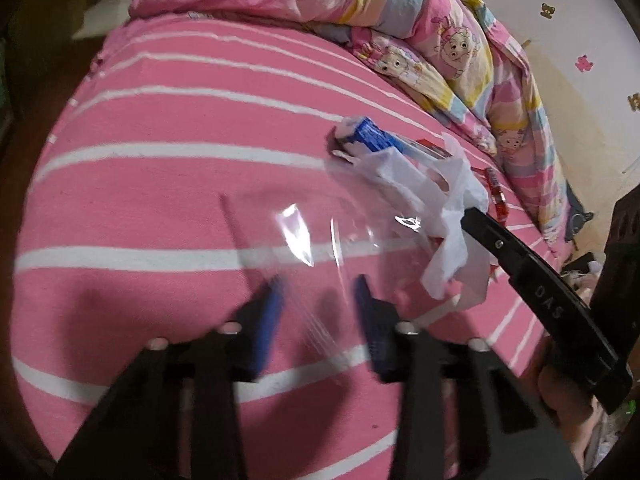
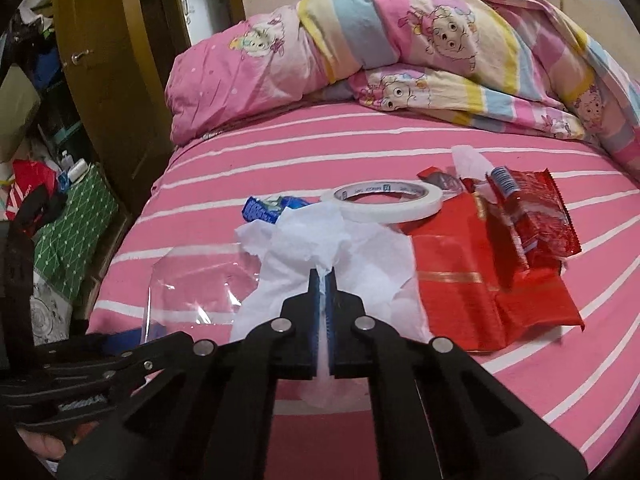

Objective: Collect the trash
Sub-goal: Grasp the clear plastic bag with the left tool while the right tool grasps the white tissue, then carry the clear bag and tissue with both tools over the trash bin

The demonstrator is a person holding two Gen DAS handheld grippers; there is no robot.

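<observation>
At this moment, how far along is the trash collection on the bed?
Nothing looks collected yet. In hand: the right tool is shut on the white tissue; the left tool has clear plastic film between its pads. Left on the bed: red wrappers, blue wrapper, tape roll.

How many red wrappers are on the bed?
3 that I can tell: a big flat red wrapper nearest the camera, a crinkly red packet right of it, and a small dark-red one behind the tape roll. More may hide underneath.
</observation>
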